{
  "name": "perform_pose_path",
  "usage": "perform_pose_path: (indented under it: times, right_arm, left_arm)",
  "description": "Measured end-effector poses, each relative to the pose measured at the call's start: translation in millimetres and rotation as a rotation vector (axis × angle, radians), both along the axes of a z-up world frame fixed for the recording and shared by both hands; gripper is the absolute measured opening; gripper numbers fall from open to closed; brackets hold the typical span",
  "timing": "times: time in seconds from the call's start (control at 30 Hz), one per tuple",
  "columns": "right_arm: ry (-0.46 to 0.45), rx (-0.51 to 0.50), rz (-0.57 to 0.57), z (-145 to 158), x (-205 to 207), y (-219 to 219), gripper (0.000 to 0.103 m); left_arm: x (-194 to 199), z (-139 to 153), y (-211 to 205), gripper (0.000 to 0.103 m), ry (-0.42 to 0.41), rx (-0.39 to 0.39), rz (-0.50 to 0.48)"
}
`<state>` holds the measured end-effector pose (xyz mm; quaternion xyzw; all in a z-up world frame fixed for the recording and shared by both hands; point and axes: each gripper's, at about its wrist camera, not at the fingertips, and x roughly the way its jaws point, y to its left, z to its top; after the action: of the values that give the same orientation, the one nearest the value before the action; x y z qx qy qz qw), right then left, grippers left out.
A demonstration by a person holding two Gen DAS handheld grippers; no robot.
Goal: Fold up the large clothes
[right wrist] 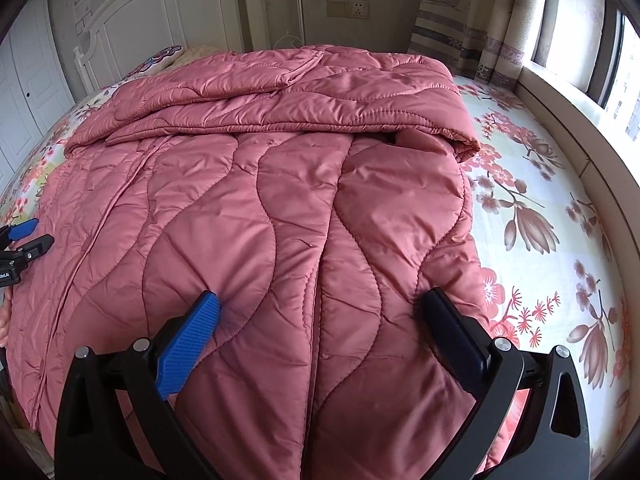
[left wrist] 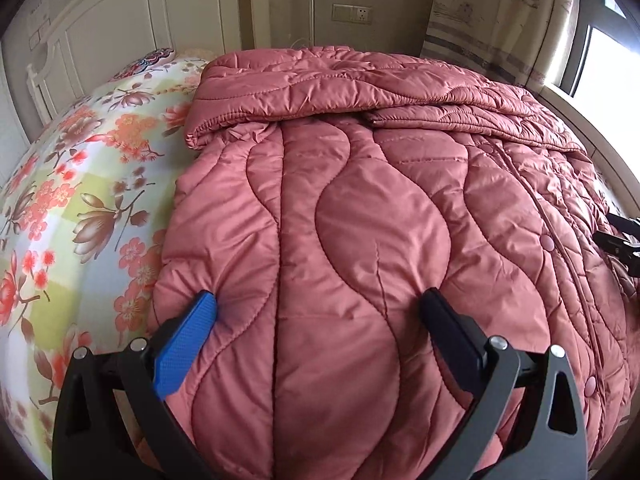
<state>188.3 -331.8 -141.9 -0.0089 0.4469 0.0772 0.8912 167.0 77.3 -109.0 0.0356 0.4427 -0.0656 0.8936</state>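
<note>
On the bed (right wrist: 560,208), over a flowered sheet, lies the coat (right wrist: 260,208), a quilted pink one spread flat with its far end already folded back toward the near hem, so a doubled band runs across by the headboard (left wrist: 120,12). Both grippers sit at the near hem, side by side, one to each half of the coat. The left gripper (left wrist: 320,312) has its fingers spread wide, tips pressing into the padding near the coat's left edge, with a broad swell of fabric between them but nothing pinched. The right gripper (right wrist: 324,312) is likewise wide, at its fullest spread, tips dimpling the cloth near the right edge, gripping nothing. Both point steeply down and forward over the coat, roughly level with each other, wrists not visibly rolled. The step in hand looks like taking hold of the near hem for the next fold. To do it well, I judge each gripper should drop to the very edge, gather all layers of the hem rather than only the slippery top shell, and close at matching spots on either side. Then both should lift together and carry the hem evenly toward the folded band, keeping the snap placket (left wrist: 548,244) straight so the padding does not bunch or skew.
</note>
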Motion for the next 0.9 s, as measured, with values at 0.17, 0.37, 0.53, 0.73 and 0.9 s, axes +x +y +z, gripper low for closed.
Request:
perform_pose_path:
  times: [0.17,0.37,0.53,0.73,0.9]
  right_arm:
    - [-0.002,0.002,-0.002,-0.3,-1.6,0.8,0.099]
    - [0.000,0.014,0.001,0.5,-1.2,-1.3,0.099]
    - [-0.004,0.029,0.001,0.2,-2.3,-2.4,0.099]
    - [-0.002,0.014,0.000,0.3,-1.9,-2.0,0.099]
    - [-0.002,0.003,-0.004,0.9,-5.1,-0.1,0.099]
  left_arm:
    - [-2.2,0.9,0.6,0.101,-0.003,-0.011,-0.005]
    - [-3.0,1.3,3.0,0.101,-0.004,-0.043,-0.002]
    - [-3.2,1.5,4.8,0.101,-0.008,-0.052,-0.002]
    - [-3.3,1.8,5.3,0.101,-0.008,-0.053,-0.003]
    - [-5.5,1.8,-0.7,0.101,-0.011,-0.012,-0.013]
